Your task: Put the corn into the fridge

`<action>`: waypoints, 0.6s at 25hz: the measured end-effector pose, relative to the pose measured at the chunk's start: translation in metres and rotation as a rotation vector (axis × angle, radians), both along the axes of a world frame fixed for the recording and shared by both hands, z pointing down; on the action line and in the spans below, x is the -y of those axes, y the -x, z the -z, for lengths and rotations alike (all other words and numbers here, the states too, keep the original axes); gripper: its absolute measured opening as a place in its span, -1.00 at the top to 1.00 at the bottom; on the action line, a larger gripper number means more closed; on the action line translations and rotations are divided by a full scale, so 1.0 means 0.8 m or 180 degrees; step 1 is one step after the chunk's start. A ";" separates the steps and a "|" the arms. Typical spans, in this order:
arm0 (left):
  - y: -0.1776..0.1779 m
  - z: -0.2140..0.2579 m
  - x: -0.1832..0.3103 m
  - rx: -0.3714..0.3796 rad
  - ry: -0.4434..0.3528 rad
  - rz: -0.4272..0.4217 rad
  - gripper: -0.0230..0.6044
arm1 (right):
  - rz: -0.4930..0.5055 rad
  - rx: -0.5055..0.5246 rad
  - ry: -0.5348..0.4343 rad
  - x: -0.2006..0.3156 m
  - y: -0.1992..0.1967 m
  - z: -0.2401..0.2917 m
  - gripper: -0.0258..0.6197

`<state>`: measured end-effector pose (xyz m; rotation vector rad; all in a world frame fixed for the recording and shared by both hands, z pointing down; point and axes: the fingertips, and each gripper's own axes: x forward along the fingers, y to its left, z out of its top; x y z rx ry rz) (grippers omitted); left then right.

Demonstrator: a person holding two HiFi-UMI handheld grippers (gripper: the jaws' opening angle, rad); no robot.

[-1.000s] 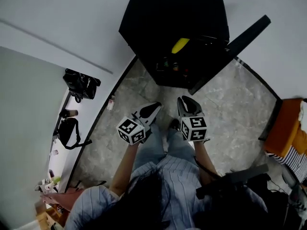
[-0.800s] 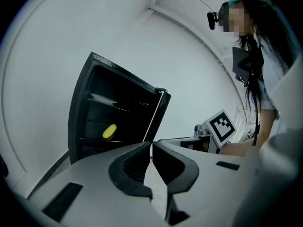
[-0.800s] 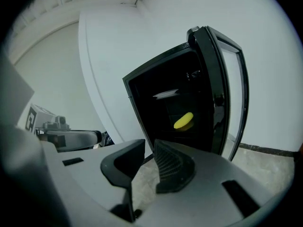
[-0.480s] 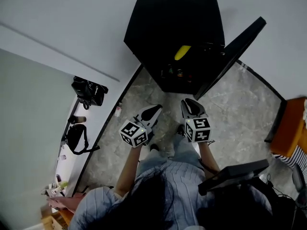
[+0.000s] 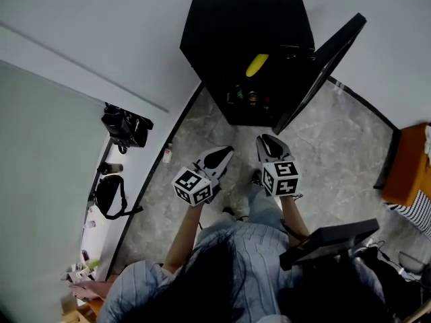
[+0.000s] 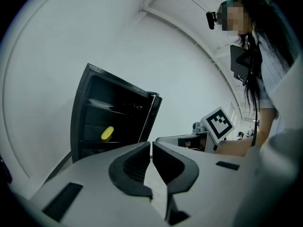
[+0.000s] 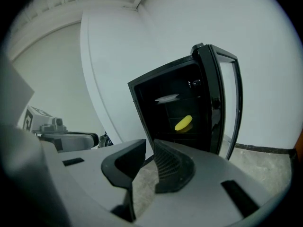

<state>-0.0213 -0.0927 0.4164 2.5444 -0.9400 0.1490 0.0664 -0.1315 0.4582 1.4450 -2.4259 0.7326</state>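
I am looking down at the black upright fridge, which is standing against the white wall. Its black door is swinging wide open on the right side of the cabinet. The person is standing on the grey marbled stone floor in front of the fridge, well clear of it. Both bare forearms are reaching forward side by side toward the open front.

The left gripper is angling in toward the fridge from the left, tilted only slightly downward. Its black jaws are pressing together and clenching on nothing. The right gripper is pointing straight at the fridge's opening, dipping a little more steeply. Its jaws are drawing in until they are all but touching, with nothing between them. Neither tool is touching the fridge.

The yellow ear of corn is lying on a shelf inside the fridge, in the upper part of the dark interior. It is resting slantwise, well apart from both grippers.
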 end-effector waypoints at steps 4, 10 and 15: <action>0.015 0.003 -0.039 -0.0002 -0.0051 -0.0131 0.90 | -0.0040 -0.0017 -0.0084 -0.034 0.020 0.012 0.73; 0.053 0.003 -0.121 -0.0009 -0.0100 -0.0316 0.90 | -0.0219 -0.0004 -0.0083 -0.112 0.052 0.011 0.73; 0.092 -0.001 -0.186 0.0015 -0.0168 -0.0356 0.90 | -0.0334 0.0021 -0.0098 -0.193 0.080 0.010 0.74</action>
